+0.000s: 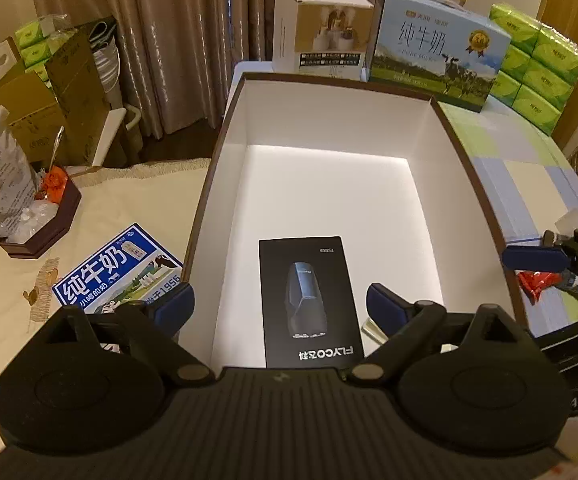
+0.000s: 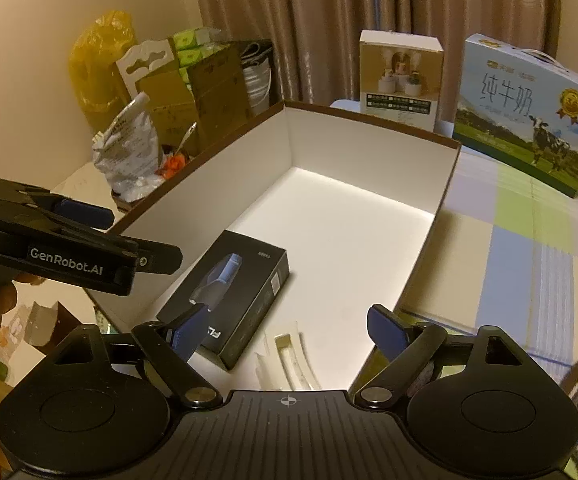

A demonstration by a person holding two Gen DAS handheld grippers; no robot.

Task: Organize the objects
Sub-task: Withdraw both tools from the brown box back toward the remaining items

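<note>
Both grippers spread wide and gripping nothing: left gripper (image 1: 280,304) poised above the near end of the box, blue pads either side of the black carton without touching it; right gripper (image 2: 285,326) likewise over the near end, its pads clear of everything beneath. Large open box (image 1: 225,152), brown outside and white inside, set lengthwise across the middle of the table (image 1: 529,184), which wears a pale checked cloth on the right half and a cream patterned cloth on the left. Blue-and-green milk case (image 1: 437,46) upright at the far edge of the table, just right of a white and tan carton (image 1: 321,30), with stacked green tissue packs (image 1: 537,60) at the far right corner. Flat blue milk carton (image 1: 117,270) lying on the cream cloth, close beside the box's left wall. Small dark tray (image 1: 45,224) of crinkled bags and wrappers near the left edge. Black shaver carton (image 1: 309,300) flat on the box floor at the near end, closer to the left wall. Pale slim packet (image 2: 289,356) on the box floor just right of the carton, against the near wall. Red wrapper (image 1: 537,284) outside the box's right wall.
</note>
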